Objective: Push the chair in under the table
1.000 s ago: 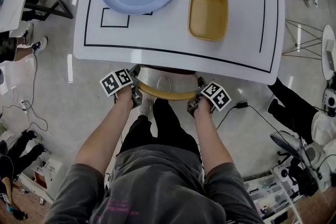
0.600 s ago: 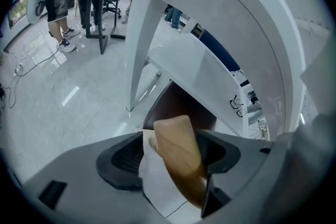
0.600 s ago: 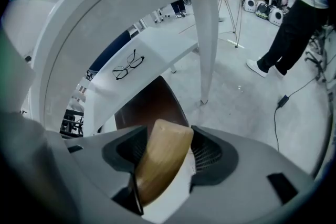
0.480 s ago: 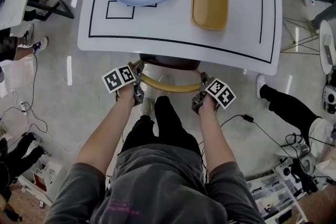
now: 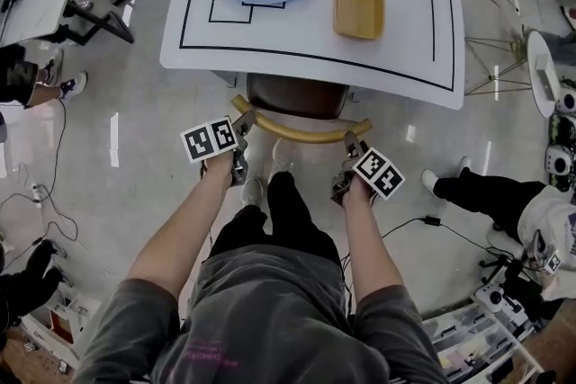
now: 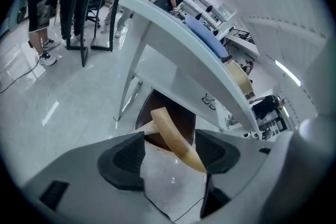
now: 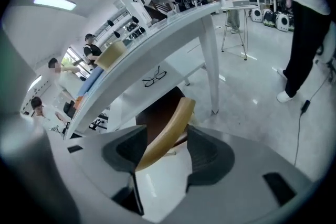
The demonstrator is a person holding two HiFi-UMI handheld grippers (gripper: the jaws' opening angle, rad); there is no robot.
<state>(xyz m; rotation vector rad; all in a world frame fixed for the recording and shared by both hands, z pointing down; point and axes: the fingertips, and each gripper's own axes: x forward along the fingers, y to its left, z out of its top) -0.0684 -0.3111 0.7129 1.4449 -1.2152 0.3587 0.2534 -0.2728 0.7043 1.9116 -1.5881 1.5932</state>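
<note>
Chair (image 5: 297, 96) seat under bench (image 5: 396, 58) | left claw (image 5: 243, 121), right claw (image 5: 350, 141) just opened, backrest rail (image 5: 301, 134) in line between jaws, untouched | we advise backing off straight, no snagging.

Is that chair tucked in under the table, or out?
Mostly in. The brown seat sits largely beneath the table edge; only its rear strip and the curved backrest stick out.
</note>
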